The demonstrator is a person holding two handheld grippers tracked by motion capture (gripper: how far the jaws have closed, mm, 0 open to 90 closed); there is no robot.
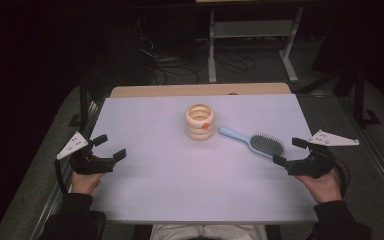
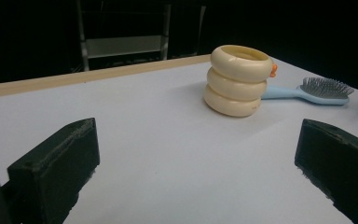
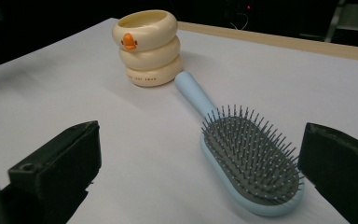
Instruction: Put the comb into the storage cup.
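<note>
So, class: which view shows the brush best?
The right gripper view: the brush lies close, bristles up, handle toward the cup. The high view shows it whole but small. The left gripper view shows it far off, side-on, partly behind the cup.

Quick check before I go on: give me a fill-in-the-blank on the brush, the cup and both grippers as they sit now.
1. The hairbrush lies with its bristles facing ____.
2. The cream ringed cup bears an ____ beak.
3. The brush handle points toward the ____.
4. The left gripper and the right gripper both have their jaws ____, with nothing between them.

Missing words: up; orange; cup; open
</note>
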